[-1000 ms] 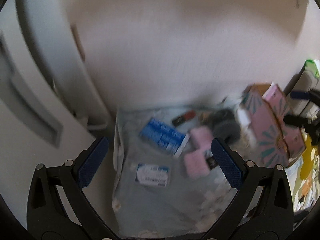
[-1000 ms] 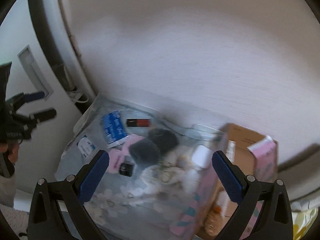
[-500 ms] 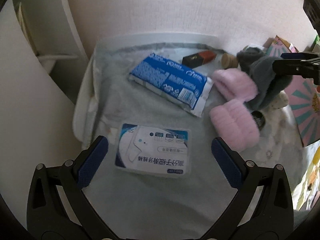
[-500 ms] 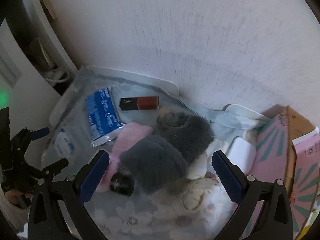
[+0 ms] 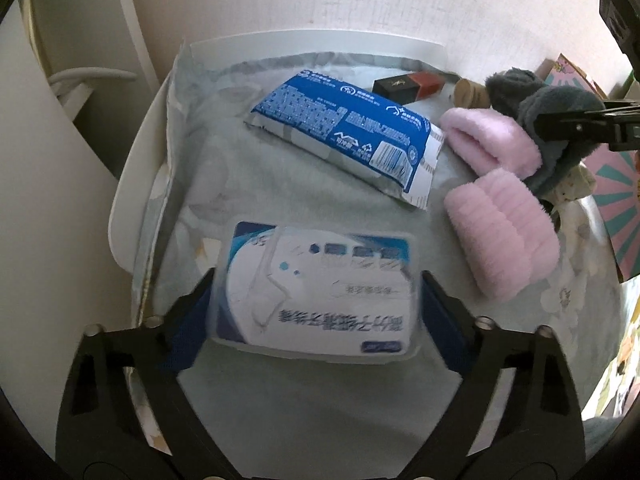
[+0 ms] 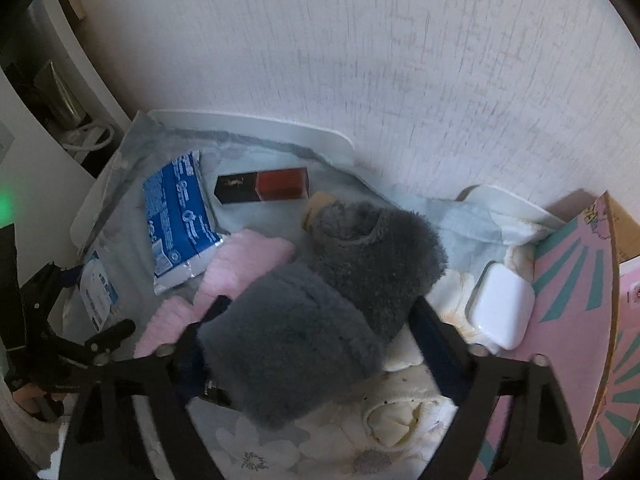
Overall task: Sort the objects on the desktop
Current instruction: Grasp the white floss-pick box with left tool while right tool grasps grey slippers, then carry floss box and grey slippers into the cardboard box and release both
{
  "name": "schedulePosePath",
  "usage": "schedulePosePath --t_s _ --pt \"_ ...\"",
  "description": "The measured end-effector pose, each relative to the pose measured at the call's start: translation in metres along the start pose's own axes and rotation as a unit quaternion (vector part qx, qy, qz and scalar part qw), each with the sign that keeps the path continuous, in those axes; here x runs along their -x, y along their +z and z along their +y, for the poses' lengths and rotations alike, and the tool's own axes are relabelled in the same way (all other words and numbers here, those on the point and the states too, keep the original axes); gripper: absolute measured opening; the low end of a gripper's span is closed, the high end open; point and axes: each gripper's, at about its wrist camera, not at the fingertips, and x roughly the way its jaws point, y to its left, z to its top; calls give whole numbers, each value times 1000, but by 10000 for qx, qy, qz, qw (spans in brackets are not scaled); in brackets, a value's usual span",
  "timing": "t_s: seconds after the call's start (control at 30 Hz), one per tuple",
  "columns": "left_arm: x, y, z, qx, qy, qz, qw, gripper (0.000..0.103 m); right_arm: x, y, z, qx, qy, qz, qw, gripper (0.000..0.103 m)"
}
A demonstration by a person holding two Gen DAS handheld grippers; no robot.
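Observation:
My left gripper point(image 5: 316, 316) is open, its fingers on either side of a white and blue mask packet point(image 5: 316, 292) lying on the cloth-covered desk point(image 5: 280, 408). A blue wipes pack point(image 5: 340, 136), a black and red lipstick box point(image 5: 408, 85) and two pink fuzzy socks point(image 5: 500, 232) lie beyond. My right gripper point(image 6: 312, 344) is open, straddling a grey fuzzy sock point(image 6: 292, 344); a second grey sock point(image 6: 380, 256) lies just behind. The left gripper also shows in the right wrist view point(image 6: 68, 320).
A white case point(image 6: 502, 310) lies right of the grey socks. A pink patterned cardboard box point(image 6: 576, 304) stands at the right. The wall point(image 6: 360, 60) runs close behind the desk. A white cabinet point(image 5: 60, 140) stands at the left.
Both grippers have dropped toward the desk. The left one now straddles the mask packet, the right one straddles the nearer grey sock.

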Motion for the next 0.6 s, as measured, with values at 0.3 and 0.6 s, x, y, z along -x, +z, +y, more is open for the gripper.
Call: schedulePosePath --t_s 0.3,0.6 --pt "5 -4 -2 -77 -24 -66 9999 89 7 -1 0 104 -47 -58 9999 35" --pt "42 7 -7 -5 -6 -221 9998 89 37 1 -6 44 11 -263 9996 33"
